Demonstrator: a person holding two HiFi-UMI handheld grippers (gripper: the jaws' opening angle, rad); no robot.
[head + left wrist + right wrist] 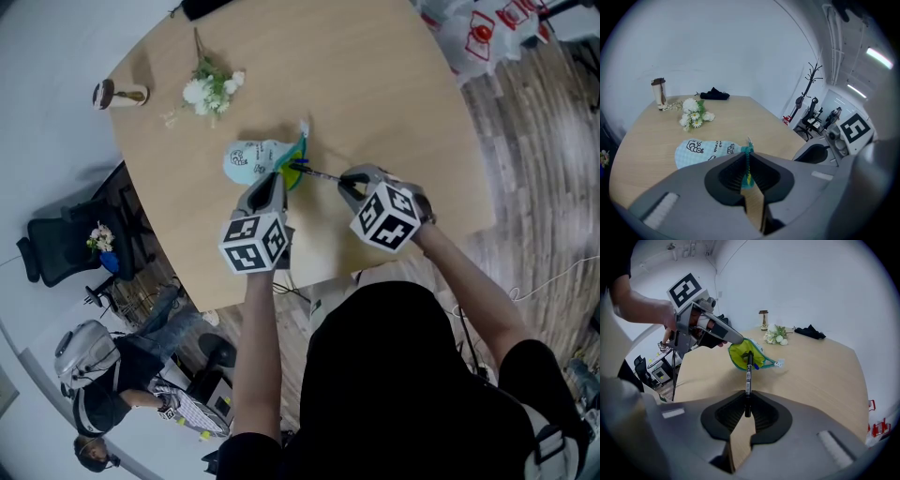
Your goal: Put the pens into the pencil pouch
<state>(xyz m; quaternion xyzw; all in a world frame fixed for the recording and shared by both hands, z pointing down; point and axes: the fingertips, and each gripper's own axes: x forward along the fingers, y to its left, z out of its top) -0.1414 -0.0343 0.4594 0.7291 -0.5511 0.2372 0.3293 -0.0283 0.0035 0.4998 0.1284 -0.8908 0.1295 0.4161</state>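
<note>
**Pen Points Straight at the Open Pouch**

The right gripper (747,405) has its jaws squeezed shut on the back end of a black pen (749,373). The pen sticks straight out from the jaws. Its far tip is right at the mouth of the pencil pouch (740,355). So the pouch lies dead ahead, and the pen's long line runs right into the opening. The right hand is the one that must do the pushing.

The left gripper (747,158) has its jaws pinched together on the teal zip edge of the pouch. It holds that edge up, so the mouth gapes and the green inside shows. The rest of the pouch, light blue with little drawings, lies flat on the round wooden table (394,103).

Something blue (755,366) peeks out at the mouth beside the pen tip. It may be another pen, but it is too small to tell.

The next move is most likely to slide the pen forward along its own length until it is deep inside, then let go. If the pen tilts, it could catch on the zip edge.

White flowers (211,89) lie well apart from the pouch.
</note>
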